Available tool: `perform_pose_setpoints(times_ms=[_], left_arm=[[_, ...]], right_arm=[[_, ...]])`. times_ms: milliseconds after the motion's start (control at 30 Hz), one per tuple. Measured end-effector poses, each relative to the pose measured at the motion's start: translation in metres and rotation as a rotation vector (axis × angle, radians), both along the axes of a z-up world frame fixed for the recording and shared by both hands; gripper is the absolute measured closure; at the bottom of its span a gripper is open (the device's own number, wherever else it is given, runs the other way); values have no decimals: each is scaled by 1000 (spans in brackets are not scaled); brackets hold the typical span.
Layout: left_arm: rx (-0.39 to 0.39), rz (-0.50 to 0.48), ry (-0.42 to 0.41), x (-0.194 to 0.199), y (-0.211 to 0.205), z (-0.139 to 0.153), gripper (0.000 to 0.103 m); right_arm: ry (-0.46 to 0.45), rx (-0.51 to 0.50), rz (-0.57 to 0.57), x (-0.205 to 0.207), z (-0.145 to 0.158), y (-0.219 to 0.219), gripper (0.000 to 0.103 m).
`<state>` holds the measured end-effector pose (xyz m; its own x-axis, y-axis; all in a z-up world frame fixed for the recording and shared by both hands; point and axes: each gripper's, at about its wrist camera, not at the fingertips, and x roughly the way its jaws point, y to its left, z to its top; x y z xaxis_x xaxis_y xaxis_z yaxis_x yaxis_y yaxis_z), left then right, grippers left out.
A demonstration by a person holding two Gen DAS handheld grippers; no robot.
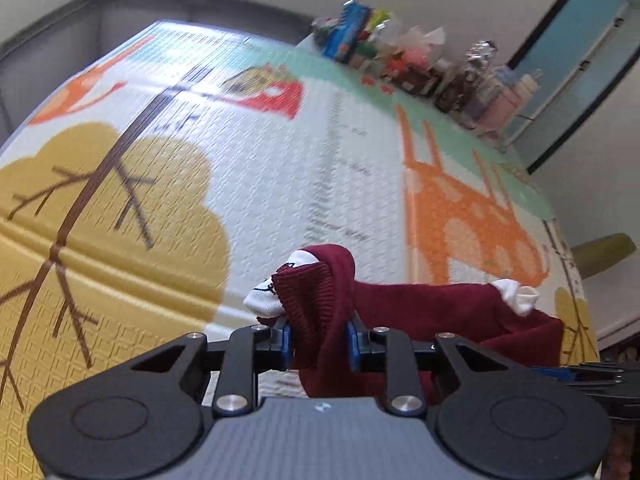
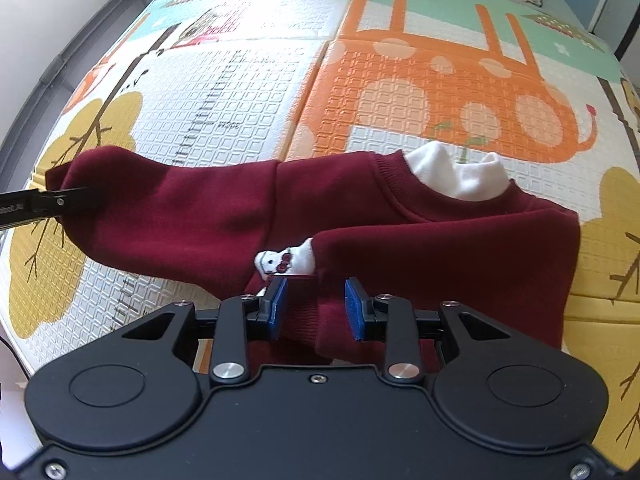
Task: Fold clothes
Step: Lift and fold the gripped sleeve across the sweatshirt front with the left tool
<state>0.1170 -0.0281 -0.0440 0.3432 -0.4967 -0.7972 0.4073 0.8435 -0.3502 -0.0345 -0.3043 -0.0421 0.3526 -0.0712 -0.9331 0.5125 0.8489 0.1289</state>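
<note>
A dark red child's sweater (image 2: 400,220) with a white collar (image 2: 460,176) lies on the play mat (image 2: 248,92). My left gripper (image 1: 320,344) is shut on the end of one sleeve (image 1: 316,292), whose white cuff (image 1: 264,296) sticks out, and holds it above the mat. It shows in the right wrist view (image 2: 60,202) at the far left, on that sleeve. My right gripper (image 2: 316,308) is open, its blue pads either side of the other sleeve's end (image 2: 304,312), next to a white cuff with a face print (image 2: 286,262).
The mat has orange giraffe (image 2: 440,88) and yellow tree (image 1: 100,208) prints. Bottles, jars and packets (image 1: 420,64) crowd the mat's far edge. A grey wall skirting (image 2: 48,80) runs along the left.
</note>
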Motion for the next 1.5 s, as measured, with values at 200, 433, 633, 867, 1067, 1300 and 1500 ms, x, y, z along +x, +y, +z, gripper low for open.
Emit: perform_pose_setpoints(times_ms=[200,433,633,867,1067,1300,1500], left_arm=[[-50,-86,-38,-13,-29,25,75],[-95,-215,-74,-37,-77,49,75],[-97,-313,-80,-58,-124,54,75],[-91,-414,-82,-80,-169,54,75],[-68,-487,-81,-99,-208,45,75],[-21,-557,-77,-120,-247,30,75],[-2,-582,-70,-130,-270,16,75]], right_arm=[[-2,-2,-52,-22,3,-17,73],[-21,-10,-118,-57,12,-37,73],[-25,-17,-198,-92,17,-59,73],[-32,-19,-277,-130,20,-79,73],[-35,-16,-320,-154,21,-90,73],[-33,-9,-360,-176,18,-99,73],[-32,-2,-383,-189,15,-106,73]])
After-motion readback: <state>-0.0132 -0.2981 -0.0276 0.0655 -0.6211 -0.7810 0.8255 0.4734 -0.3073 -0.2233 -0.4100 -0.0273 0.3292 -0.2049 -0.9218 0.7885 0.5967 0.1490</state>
